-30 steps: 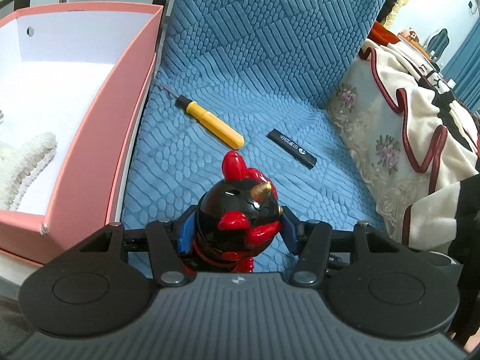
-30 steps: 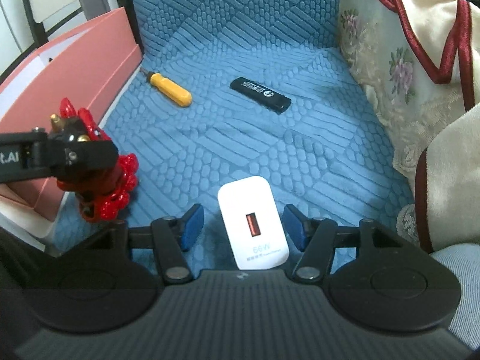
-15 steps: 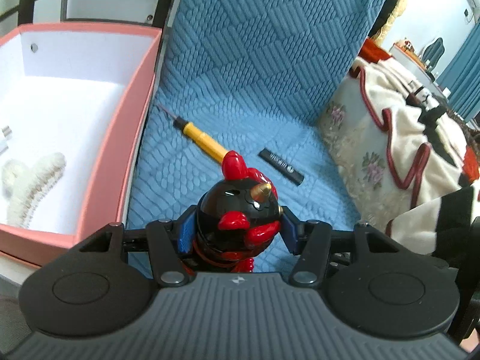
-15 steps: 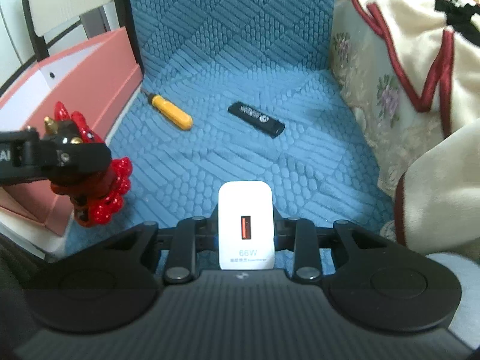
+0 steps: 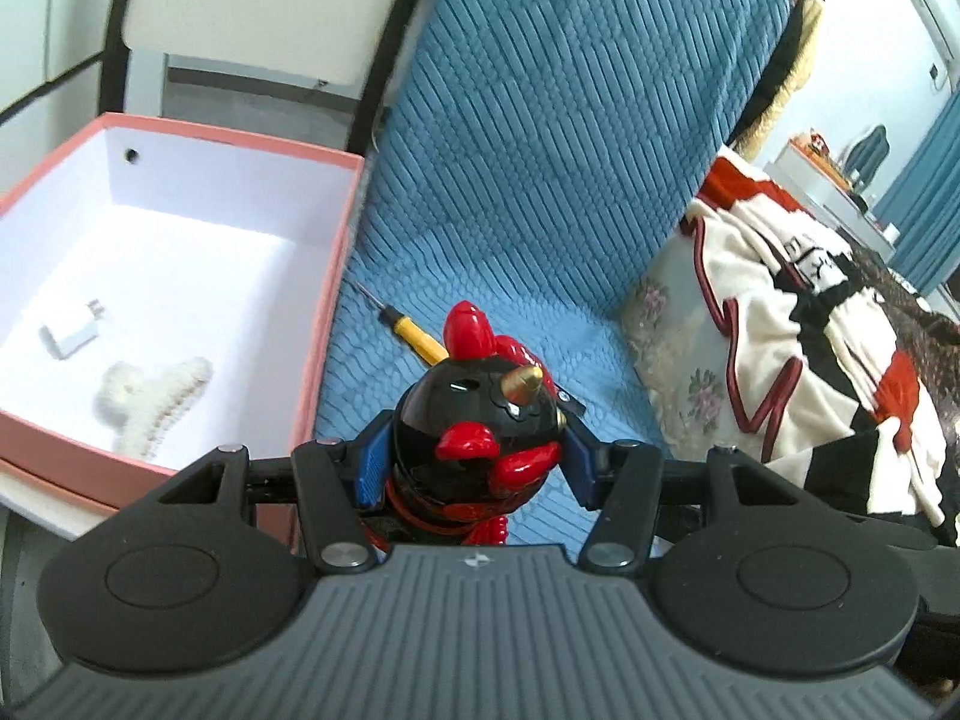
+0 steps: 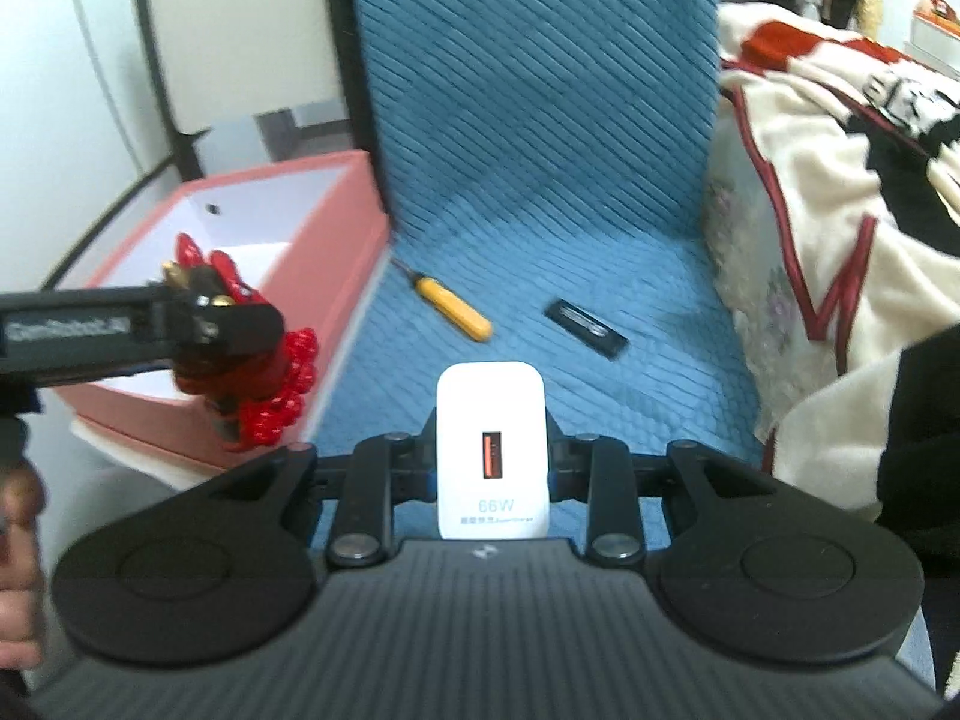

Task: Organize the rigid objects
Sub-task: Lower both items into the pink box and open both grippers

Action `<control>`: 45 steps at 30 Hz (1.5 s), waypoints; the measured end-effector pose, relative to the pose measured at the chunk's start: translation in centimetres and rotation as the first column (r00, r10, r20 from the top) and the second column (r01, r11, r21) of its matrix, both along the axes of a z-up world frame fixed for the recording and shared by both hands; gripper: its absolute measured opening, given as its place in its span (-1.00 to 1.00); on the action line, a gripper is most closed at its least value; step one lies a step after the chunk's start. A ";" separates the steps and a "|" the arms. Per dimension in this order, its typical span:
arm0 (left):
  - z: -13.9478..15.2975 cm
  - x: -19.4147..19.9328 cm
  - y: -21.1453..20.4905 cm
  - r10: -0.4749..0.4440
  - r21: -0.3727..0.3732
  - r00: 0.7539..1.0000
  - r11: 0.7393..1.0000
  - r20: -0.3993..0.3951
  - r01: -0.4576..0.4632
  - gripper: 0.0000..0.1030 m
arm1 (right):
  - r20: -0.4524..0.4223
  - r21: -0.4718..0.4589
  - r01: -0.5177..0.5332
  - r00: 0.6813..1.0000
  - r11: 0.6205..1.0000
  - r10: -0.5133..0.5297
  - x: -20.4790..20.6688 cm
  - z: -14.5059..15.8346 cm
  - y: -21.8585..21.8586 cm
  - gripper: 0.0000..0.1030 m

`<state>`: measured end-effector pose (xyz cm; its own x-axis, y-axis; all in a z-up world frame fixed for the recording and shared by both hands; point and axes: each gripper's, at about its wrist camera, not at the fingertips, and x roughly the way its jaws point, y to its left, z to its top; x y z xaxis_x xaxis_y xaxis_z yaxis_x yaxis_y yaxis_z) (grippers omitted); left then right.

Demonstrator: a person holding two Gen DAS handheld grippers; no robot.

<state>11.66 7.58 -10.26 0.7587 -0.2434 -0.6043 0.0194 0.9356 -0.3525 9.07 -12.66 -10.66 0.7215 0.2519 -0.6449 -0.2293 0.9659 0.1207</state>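
Observation:
My left gripper (image 5: 474, 456) is shut on a black and red figurine (image 5: 480, 414) and holds it in the air beside the pink box (image 5: 327, 276). The right wrist view shows that figurine (image 6: 240, 354) in front of the box's (image 6: 324, 228) near corner. My right gripper (image 6: 491, 468) is shut on a white charger block (image 6: 491, 444), lifted above the blue seat (image 6: 540, 276). A yellow screwdriver (image 6: 453, 315) and a black flat stick (image 6: 588, 330) lie on the seat. Inside the box rest a small white plug (image 5: 72, 333) and a white fluffy clip (image 5: 153, 396).
A cream, red and black blanket (image 5: 810, 312) is piled at the right of the seat. The blue backrest (image 5: 570, 120) rises behind. A chair frame (image 5: 252, 18) stands beyond the box. A hand (image 6: 18, 528) shows at the left edge of the right wrist view.
Both grippers have risen off the seat with their objects. The right gripper closed on the white charger block and lifted it. More of the box's inside shows now.

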 end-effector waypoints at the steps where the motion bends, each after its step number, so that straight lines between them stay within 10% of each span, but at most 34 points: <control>1: 0.3 -0.3 0.5 0.006 -0.002 1.000 1.000 0.001 -0.006 0.21 | 0.003 0.000 -0.013 1.000 1.000 0.013 -0.2 0.4 0.5 -0.38; 18: 4.3 -1.6 13.6 0.163 0.031 0.987 0.986 -0.006 -0.163 0.21 | 0.002 0.043 -0.216 0.976 0.975 0.216 1.5 4.1 11.8 -0.38; 45: -6.7 7.8 23.1 0.177 -0.013 0.949 0.982 -0.260 -0.187 0.23 | -0.198 0.001 -0.290 0.938 0.957 0.285 11.7 -3.2 21.7 -0.36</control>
